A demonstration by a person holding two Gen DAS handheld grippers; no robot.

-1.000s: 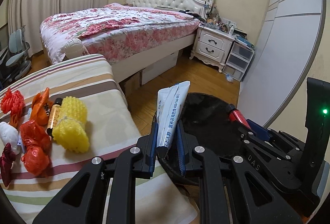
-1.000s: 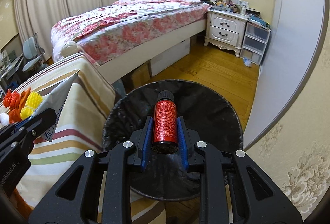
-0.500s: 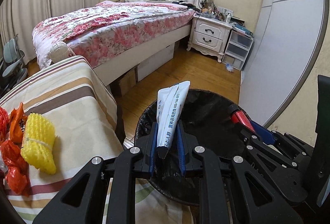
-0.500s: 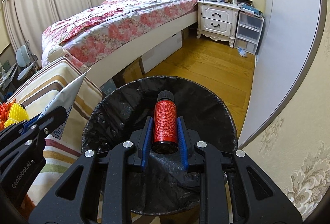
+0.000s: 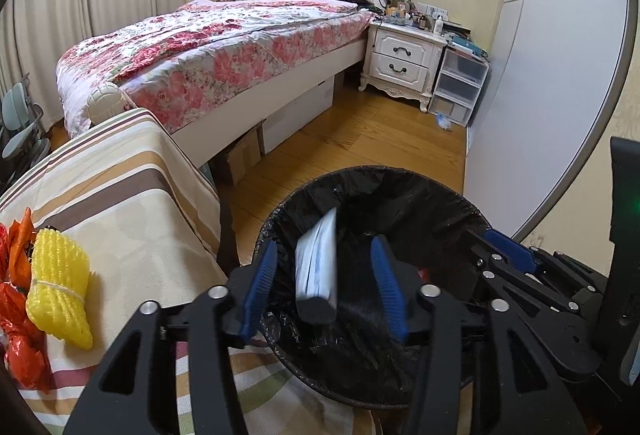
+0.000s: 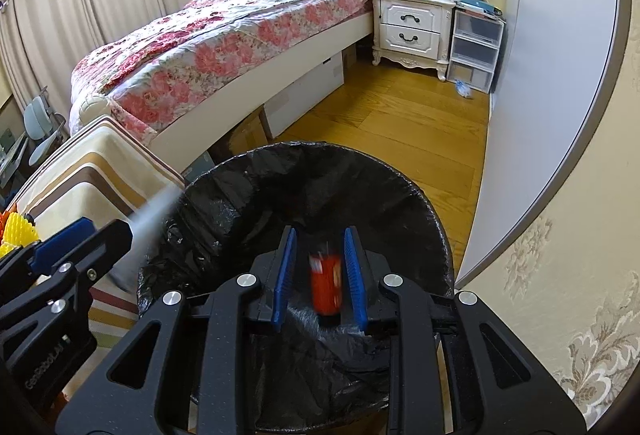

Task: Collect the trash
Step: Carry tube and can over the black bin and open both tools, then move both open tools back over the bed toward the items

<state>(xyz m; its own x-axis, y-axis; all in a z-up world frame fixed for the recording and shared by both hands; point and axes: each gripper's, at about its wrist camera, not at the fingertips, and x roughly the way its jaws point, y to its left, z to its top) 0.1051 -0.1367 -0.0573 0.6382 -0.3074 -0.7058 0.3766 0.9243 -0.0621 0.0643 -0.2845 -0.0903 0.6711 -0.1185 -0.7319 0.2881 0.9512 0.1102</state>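
A round bin with a black liner [image 5: 400, 191] [image 6: 248, 171] stands beside the striped table. My left gripper [image 5: 324, 275] is open above the bin; a white and blue packet [image 5: 318, 267] hangs loose between its fingers, blurred, touching neither pad. My right gripper [image 6: 320, 267] is open above the bin; a red bottle [image 6: 326, 285], blurred, drops between its blue pads. The right gripper also shows in the left wrist view [image 5: 508, 247], and the left gripper in the right wrist view [image 6: 80, 239].
The striped table [image 5: 120, 187] holds a yellow foam net [image 5: 56, 287] and orange-red wrappers [image 5: 20, 339] at the left. A bed with a floral cover [image 5: 224, 51], a white nightstand [image 5: 404, 59], plastic drawers [image 5: 460, 83] and wooden floor [image 5: 360, 143] lie beyond.
Both grippers opened over the bin. The packet has slipped down from the left fingers and the red bottle has slipped down from the right fingers; both are blurred with motion.
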